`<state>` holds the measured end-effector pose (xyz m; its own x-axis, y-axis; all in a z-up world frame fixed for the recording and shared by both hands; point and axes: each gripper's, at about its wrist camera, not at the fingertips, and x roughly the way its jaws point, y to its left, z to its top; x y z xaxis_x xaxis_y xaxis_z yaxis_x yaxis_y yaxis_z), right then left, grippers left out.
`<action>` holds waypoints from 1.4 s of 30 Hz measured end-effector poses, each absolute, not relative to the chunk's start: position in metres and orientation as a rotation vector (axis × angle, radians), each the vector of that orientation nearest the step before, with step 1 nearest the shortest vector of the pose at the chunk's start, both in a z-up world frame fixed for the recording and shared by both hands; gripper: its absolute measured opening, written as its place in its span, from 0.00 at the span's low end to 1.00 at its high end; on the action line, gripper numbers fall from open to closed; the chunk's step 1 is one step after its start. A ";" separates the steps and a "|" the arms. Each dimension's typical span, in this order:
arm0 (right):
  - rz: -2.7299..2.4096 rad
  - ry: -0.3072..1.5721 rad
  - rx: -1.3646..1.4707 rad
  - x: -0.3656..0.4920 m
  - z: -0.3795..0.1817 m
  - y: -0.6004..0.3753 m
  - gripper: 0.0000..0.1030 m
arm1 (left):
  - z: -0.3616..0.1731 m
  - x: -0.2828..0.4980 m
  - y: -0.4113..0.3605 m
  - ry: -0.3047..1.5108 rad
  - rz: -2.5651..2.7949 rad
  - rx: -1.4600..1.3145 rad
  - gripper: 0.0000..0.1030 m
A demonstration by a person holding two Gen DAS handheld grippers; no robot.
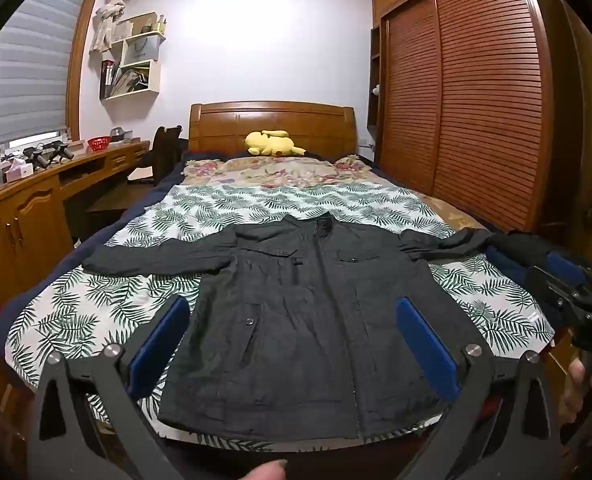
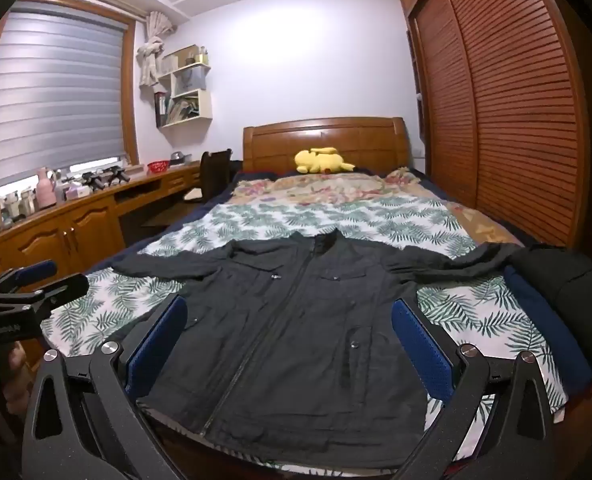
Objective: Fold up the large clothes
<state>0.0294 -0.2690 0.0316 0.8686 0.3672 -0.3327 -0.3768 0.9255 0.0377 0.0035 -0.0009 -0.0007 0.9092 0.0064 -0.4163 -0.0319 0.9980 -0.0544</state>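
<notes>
Flat on bed (image 1: 96, 312), dark jacket (image 1: 296, 312), sleeves outspread.

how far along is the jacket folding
Done: the dark jacket lies spread flat, front up and zipped, on the leaf-print sheet, both sleeves out to the sides. In hand: nothing; the left tool and right tool are both open above the hem, holding no cloth. Left: every fold, sleeves in and then the body.
</notes>
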 end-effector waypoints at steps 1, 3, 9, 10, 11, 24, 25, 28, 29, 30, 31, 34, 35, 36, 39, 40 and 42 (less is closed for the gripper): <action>0.390 0.344 -0.028 0.030 0.032 -0.269 1.00 | -0.001 0.001 0.001 0.404 0.013 -0.076 1.00; 0.392 0.337 -0.026 0.029 0.031 -0.269 1.00 | 0.000 0.000 0.001 0.399 0.012 -0.078 1.00; 0.395 0.349 -0.018 0.030 0.031 -0.269 1.00 | 0.000 -0.003 0.004 0.405 0.012 -0.072 1.00; 0.396 0.352 -0.017 0.031 0.031 -0.268 1.00 | 0.000 -0.002 0.000 0.405 0.015 -0.069 1.00; 0.396 0.355 -0.017 0.032 0.031 -0.268 1.00 | 0.000 -0.003 0.001 0.406 0.012 -0.070 1.00; 0.390 0.337 -0.023 0.027 0.031 -0.267 1.00 | -0.003 0.000 0.002 0.414 0.018 -0.062 1.00; 0.390 0.337 -0.023 0.027 0.031 -0.268 1.00 | -0.003 -0.001 0.001 0.414 0.019 -0.062 1.00; 0.390 0.338 -0.023 0.028 0.031 -0.268 1.00 | -0.004 -0.002 0.002 0.412 0.021 -0.067 1.00; 0.390 0.338 -0.023 0.027 0.031 -0.268 1.00 | -0.004 -0.002 0.002 0.412 0.020 -0.068 1.00; 0.390 0.338 -0.022 0.028 0.031 -0.268 1.00 | -0.004 -0.002 0.003 0.411 0.021 -0.069 1.00; 0.390 0.338 -0.022 0.027 0.031 -0.268 1.00 | -0.003 -0.003 0.002 0.410 0.021 -0.068 1.00; 0.390 0.339 -0.022 0.028 0.031 -0.268 1.00 | -0.002 -0.002 0.002 0.409 0.021 -0.068 1.00; 0.391 0.339 -0.022 0.027 0.031 -0.268 1.00 | -0.002 -0.002 0.002 0.409 0.022 -0.068 1.00; 0.390 0.339 -0.022 0.027 0.031 -0.268 1.00 | -0.001 -0.002 0.002 0.408 0.022 -0.067 1.00; 0.389 0.339 -0.022 0.027 0.032 -0.269 1.00 | 0.001 -0.003 0.001 0.405 0.026 -0.067 1.00; 0.390 0.339 -0.021 0.027 0.032 -0.269 1.00 | 0.002 -0.003 0.000 0.404 0.026 -0.067 1.00; 0.390 0.339 -0.022 0.027 0.032 -0.268 1.00 | 0.002 -0.003 0.000 0.401 0.026 -0.067 1.00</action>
